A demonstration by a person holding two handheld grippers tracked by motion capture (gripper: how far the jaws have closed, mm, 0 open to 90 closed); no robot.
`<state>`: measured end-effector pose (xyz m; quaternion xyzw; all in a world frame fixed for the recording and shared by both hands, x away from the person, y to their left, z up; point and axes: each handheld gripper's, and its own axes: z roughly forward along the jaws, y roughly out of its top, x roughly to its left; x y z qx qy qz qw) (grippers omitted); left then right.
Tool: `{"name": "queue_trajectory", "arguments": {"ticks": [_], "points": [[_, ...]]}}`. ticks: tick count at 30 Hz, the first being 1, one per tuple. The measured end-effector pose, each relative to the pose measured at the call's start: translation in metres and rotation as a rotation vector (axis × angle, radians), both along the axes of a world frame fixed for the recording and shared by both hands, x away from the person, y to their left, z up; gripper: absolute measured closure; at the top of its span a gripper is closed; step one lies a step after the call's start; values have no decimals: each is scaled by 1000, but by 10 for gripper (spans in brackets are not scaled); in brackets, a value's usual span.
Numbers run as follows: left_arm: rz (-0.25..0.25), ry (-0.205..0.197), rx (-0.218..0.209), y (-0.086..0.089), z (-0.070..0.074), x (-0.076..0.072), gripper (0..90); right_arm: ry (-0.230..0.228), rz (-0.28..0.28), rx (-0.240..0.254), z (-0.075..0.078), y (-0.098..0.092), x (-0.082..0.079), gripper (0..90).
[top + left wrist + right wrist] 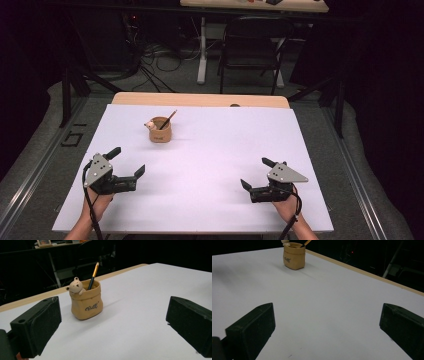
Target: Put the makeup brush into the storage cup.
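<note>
Dark backdrop (pencil (307,242) tip cropped)

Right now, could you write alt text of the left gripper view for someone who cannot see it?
A tan bag-shaped pen holder with a small bear figure on its rim stands on a white table, holding one pencil. Two black jaws, wide apart, frame it from below.

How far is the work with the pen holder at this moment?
Nothing looks done yet: the pen stands in the tan holder. In hand: nothing; the left gripper and right gripper are open, apart from it. Reaching and grasping remain, likely by the left gripper, which is nearer.
</note>
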<state>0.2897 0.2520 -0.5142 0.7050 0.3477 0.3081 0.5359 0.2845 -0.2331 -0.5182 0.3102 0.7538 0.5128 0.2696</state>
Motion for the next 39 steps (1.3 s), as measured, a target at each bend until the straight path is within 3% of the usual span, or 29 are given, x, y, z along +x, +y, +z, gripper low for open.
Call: {"name": "queue_trajectory", "arguments": {"ticks": [19,28,39], "points": [[52,16,-17,9,-22,-20,0,3,-24,6,-1,-7,-8,0],[68,22,-1,12,-27,-27,0,-6,-44,7,-3,-10,-11,0],[72,27,-14,19,-29,-31,0,-8,-62,4,-4,-13,-16,0]]}}
